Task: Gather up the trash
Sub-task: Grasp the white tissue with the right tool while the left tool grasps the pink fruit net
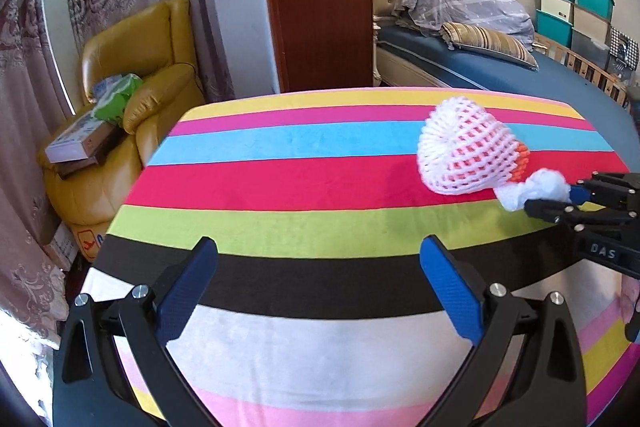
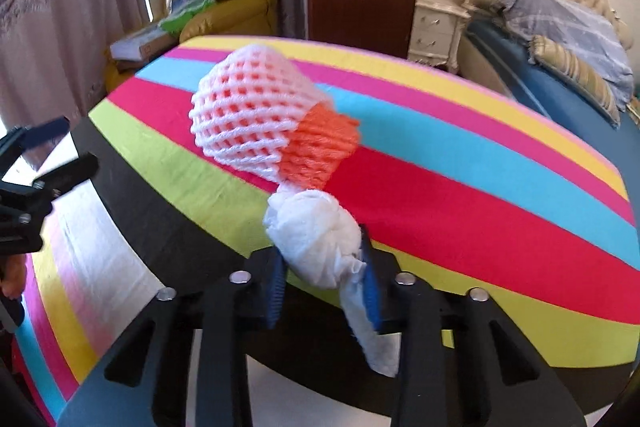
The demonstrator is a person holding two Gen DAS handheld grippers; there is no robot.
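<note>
Foam net [image 2: 256, 111] touching tissue wad [image 2: 316, 243] on striped cloth [image 2: 480, 195]; right gripper [image 2: 324, 283] pinching wad; left gripper [image 1: 318, 267] spread wide, holding nothing.

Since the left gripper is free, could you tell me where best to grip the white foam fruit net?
Grip the white foam fruit net across its rounded closed end, coming from the left gripper side. The orange inner net end touches the crumpled white tissue held by the right gripper.
</note>
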